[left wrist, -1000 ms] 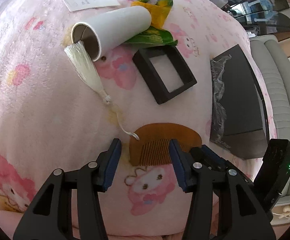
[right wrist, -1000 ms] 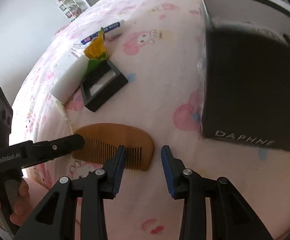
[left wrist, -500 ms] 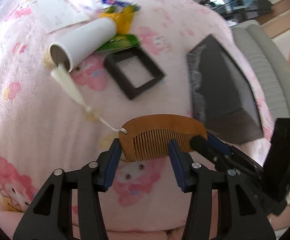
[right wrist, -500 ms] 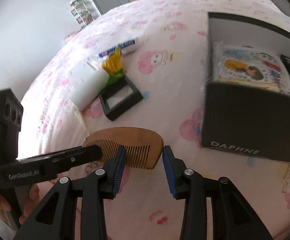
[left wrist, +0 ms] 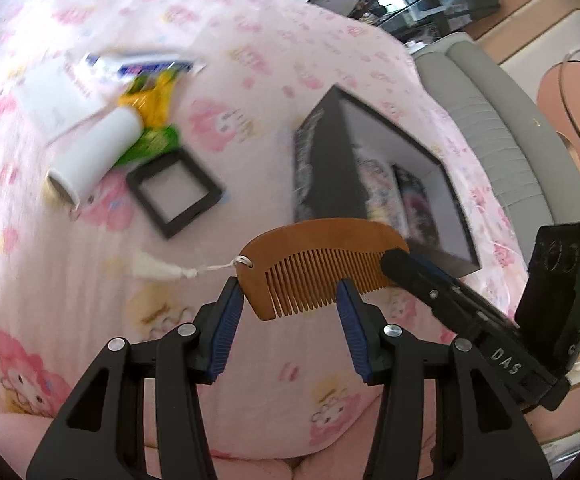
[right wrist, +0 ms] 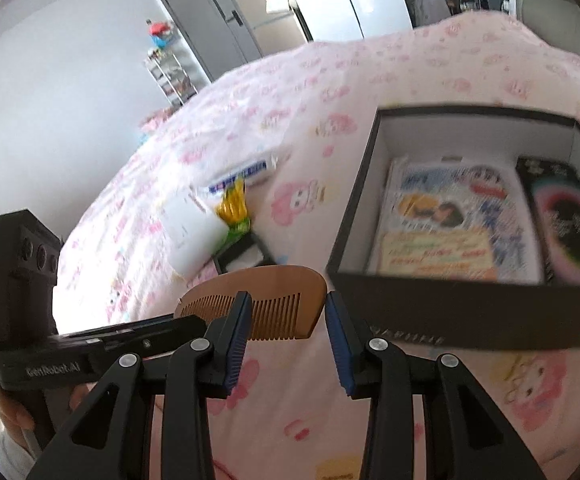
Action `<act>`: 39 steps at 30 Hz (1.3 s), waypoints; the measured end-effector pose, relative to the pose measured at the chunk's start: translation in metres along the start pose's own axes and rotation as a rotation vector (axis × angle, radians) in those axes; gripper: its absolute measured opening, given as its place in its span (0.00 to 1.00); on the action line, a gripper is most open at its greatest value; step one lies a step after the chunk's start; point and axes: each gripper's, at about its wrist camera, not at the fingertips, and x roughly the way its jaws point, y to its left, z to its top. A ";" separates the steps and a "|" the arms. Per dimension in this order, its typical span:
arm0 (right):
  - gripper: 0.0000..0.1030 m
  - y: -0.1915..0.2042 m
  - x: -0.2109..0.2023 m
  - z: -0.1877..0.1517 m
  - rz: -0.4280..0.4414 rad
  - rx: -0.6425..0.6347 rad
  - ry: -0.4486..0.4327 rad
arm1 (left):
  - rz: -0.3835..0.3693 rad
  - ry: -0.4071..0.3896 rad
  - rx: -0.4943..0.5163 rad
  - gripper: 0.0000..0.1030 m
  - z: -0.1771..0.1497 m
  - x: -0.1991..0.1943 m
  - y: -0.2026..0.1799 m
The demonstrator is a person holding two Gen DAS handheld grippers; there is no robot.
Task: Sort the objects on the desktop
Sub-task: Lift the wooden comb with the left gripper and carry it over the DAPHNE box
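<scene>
A wooden comb (left wrist: 322, 256) with a white tassel (left wrist: 157, 270) is lifted off the pink blanket, held flat between both grippers. My left gripper (left wrist: 290, 300) is shut on the comb's left part, its blue pads at the comb's sides. My right gripper (right wrist: 285, 316) is shut on the comb (right wrist: 273, 300) at its other end. A black box (right wrist: 470, 216) with booklets inside lies open to the right; it also shows in the left wrist view (left wrist: 370, 176).
On the blanket lie a black square frame (left wrist: 173, 192), a white tube (left wrist: 93, 156), a yellow-green packet (left wrist: 149, 112), a blue-white packet (left wrist: 145, 64) and a white card (left wrist: 57, 96). A grey sofa (left wrist: 502, 136) stands at the right.
The comb has been lifted off the blanket by both grippers and carried up and toward the black box. The tassel has come out of the white tube.
</scene>
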 end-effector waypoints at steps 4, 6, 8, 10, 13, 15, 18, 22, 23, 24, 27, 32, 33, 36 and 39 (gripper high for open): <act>0.34 -0.016 -0.013 0.005 0.011 0.041 -0.026 | 0.013 -0.009 0.047 0.47 0.013 0.003 -0.024; 0.34 -0.023 -0.018 0.010 0.005 0.058 -0.045 | 0.014 -0.007 0.072 0.47 0.018 0.007 -0.036; 0.34 -0.026 -0.021 0.016 0.008 0.060 -0.053 | 0.009 -0.005 0.092 0.46 0.023 0.012 -0.046; 0.34 -0.029 -0.023 0.022 -0.006 0.060 -0.061 | 0.018 -0.011 0.104 0.45 0.030 0.017 -0.056; 0.34 -0.035 -0.027 0.032 -0.025 0.056 -0.077 | 0.020 -0.020 0.123 0.46 0.041 0.023 -0.070; 0.34 -0.043 -0.032 0.041 -0.027 0.049 -0.085 | 0.017 -0.022 0.137 0.46 0.050 0.029 -0.080; 0.34 -0.057 -0.038 0.056 -0.035 0.040 -0.097 | 0.012 -0.024 0.158 0.46 0.062 0.037 -0.096; 0.34 -0.076 -0.040 0.078 -0.062 0.033 -0.113 | 0.018 -0.026 0.190 0.46 0.083 0.052 -0.118; 0.34 -0.081 -0.039 0.084 -0.068 0.032 -0.114 | 0.023 -0.025 0.196 0.46 0.088 0.057 -0.122; 0.34 -0.085 -0.038 0.091 -0.075 0.029 -0.114 | 0.027 -0.024 0.201 0.46 0.095 0.062 -0.126; 0.35 -0.100 -0.032 0.113 -0.098 0.019 -0.111 | 0.030 -0.021 0.207 0.46 0.117 0.078 -0.138; 0.35 -0.129 -0.026 0.134 -0.070 0.090 -0.120 | 0.009 -0.029 0.212 0.46 0.141 0.097 -0.152; 0.35 -0.136 -0.026 0.136 -0.062 0.110 -0.126 | -0.001 -0.027 0.213 0.46 0.144 0.101 -0.154; 0.35 -0.149 -0.030 0.133 -0.066 0.131 -0.143 | -0.008 -0.018 0.219 0.46 0.143 0.111 -0.161; 0.35 -0.162 -0.033 0.126 -0.092 0.141 -0.144 | -0.007 -0.008 0.225 0.46 0.141 0.122 -0.168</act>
